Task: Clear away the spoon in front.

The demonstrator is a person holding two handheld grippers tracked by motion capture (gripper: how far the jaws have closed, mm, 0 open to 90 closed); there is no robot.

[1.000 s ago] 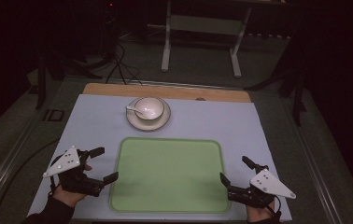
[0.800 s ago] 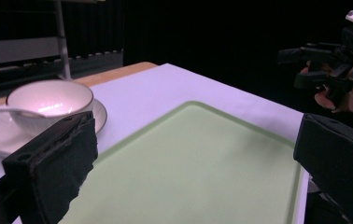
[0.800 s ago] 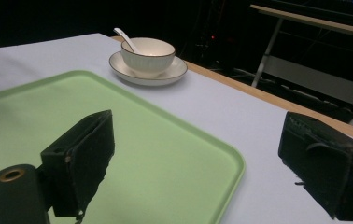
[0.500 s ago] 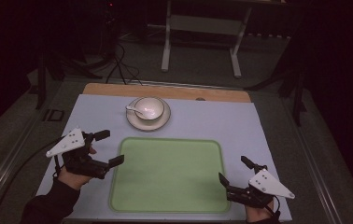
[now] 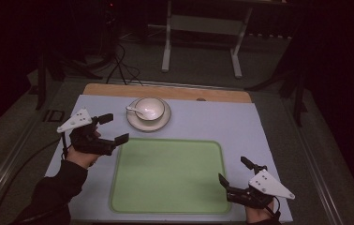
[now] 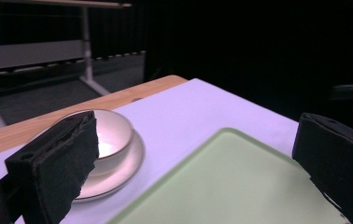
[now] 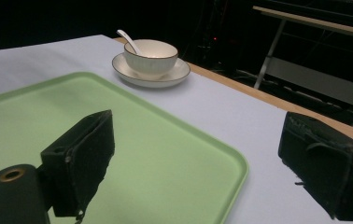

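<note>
Two grippers are out, both with fingers spread and empty. Since a second ago the left gripper [image 5: 111, 127] has moved up the tabletop's left edge toward the bowl [image 5: 149, 108], which sits with its spoon [image 5: 135, 110] on a saucer [image 5: 149, 121] near the far edge, beyond the green tray [image 5: 168, 176]. A reach for it seems under way. The right gripper [image 5: 232, 173] waits at the near right corner.

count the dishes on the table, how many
3: a bowl at the table's far middle, the saucer it sits on, and a green tray nearer the person, apart from them. A spoon rests in the bowl. Nothing seems hidden.
</note>
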